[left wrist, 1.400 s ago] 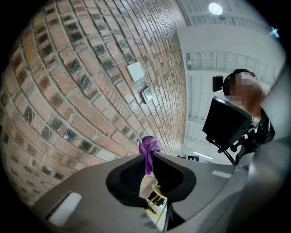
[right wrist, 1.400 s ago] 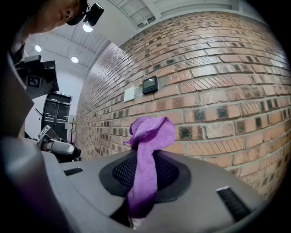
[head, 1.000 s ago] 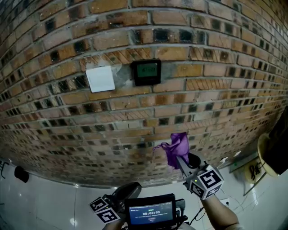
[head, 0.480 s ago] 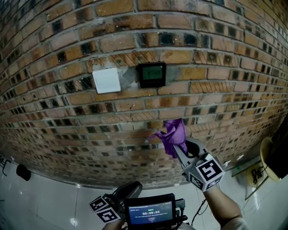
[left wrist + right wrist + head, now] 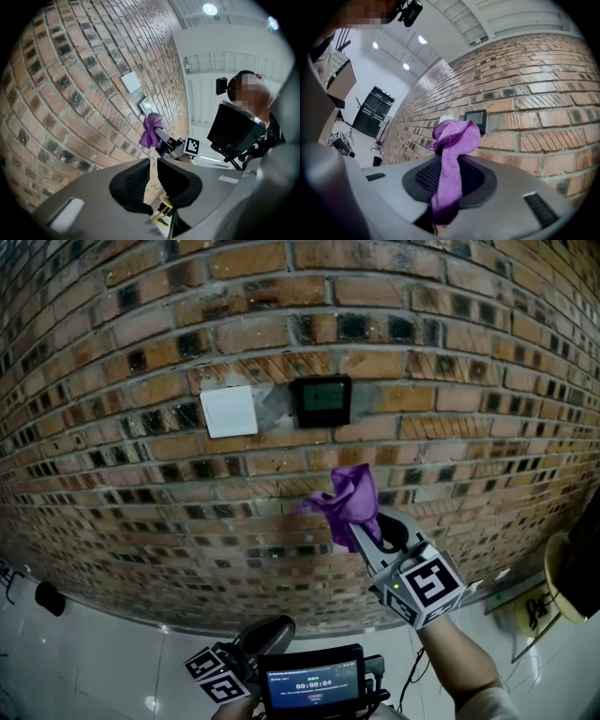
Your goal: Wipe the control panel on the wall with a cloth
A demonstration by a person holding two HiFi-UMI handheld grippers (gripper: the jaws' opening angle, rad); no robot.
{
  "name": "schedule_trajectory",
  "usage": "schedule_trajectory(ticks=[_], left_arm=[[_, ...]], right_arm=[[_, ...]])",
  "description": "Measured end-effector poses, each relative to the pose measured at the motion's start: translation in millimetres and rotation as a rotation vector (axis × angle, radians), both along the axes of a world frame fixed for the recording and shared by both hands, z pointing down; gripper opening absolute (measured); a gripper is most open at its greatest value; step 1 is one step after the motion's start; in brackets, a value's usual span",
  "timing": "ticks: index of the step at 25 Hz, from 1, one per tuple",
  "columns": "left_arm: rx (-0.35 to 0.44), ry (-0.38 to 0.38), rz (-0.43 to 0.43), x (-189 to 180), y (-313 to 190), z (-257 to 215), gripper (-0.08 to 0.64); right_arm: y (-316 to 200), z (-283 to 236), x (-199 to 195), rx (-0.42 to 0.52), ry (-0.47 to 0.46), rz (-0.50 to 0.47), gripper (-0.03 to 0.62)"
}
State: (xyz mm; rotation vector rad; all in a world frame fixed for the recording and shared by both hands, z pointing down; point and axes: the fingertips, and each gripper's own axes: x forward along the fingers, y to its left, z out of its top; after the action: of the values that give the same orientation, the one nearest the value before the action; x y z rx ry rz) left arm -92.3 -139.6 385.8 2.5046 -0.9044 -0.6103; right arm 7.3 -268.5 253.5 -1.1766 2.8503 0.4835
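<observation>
1. The right gripper (image 5: 359, 524) is raised towards a brick wall (image 5: 141, 493) on the end of a person's forearm (image 5: 461, 669).
2. Its fingers (image 5: 423, 177) are closed on a purple cloth (image 5: 348, 497). A strip of the fabric runs down between the two pads, and a crumpled bunch stands out past the fingertips.
3. In the right gripper view the cloth (image 5: 453, 140) fills the gap between the pads and hangs a little below them.
4. The control panel (image 5: 322, 400), a small dark box with a greenish screen, is fixed to the wall above these fingertips and slightly to their left. It lies clear of the cloth, with bare brick between the two.
5. From the right gripper (image 5: 449, 176) itself, the control panel (image 5: 476, 118) shows just beyond the top of the cloth bunch.
6. A white square plate (image 5: 229, 411) sits on the wall just left of the panel, farther from the fingertips.
7. The left gripper (image 5: 267, 635) is held low, well below and left of the right gripper's fingers, beside a small lit screen (image 5: 314, 681).
8. In the left gripper view, its fingers (image 5: 133, 180) are all but closed, with only a thin slit between the pads and nothing in them.
9. Beyond those pads the cloth (image 5: 151, 131) shows in the right gripper (image 5: 158, 135), near the wall.
</observation>
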Motion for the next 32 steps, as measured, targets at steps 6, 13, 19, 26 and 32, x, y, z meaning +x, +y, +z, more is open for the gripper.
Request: schedule_trajectory(ticks=[6, 13, 19, 26, 32], left_arm=[[0.015, 0.002, -0.002, 1.9, -2.8, -6.2, 0.04], [0.028, 0.007, -0.003, 1.8, -3.1, -9.9, 0.037], [0.029, 0.009, -0.011, -2.3, -2.7, -10.6, 0.037], [0.03, 0.01, -0.015, -5.5, -4.2, -10.2, 0.037], [0.028, 0.01, -0.02, -6.7, -3.0, -11.0, 0.037]], right_arm=[[-7.9, -24.8, -19.1, 0.053, -0.002, -0.025, 0.089], [-16.9, -39.5, -40.2, 0.082, 0.007, -0.046, 0.089], [-23.8, -51.8, -50.9, 0.102, 0.013, -0.052, 0.089], [-29.9, -64.6, -62.3, 0.126, 0.015, -0.057, 0.089], [-36.5, -83.6, -75.9, 0.177, 0.03, -0.055, 0.089]])
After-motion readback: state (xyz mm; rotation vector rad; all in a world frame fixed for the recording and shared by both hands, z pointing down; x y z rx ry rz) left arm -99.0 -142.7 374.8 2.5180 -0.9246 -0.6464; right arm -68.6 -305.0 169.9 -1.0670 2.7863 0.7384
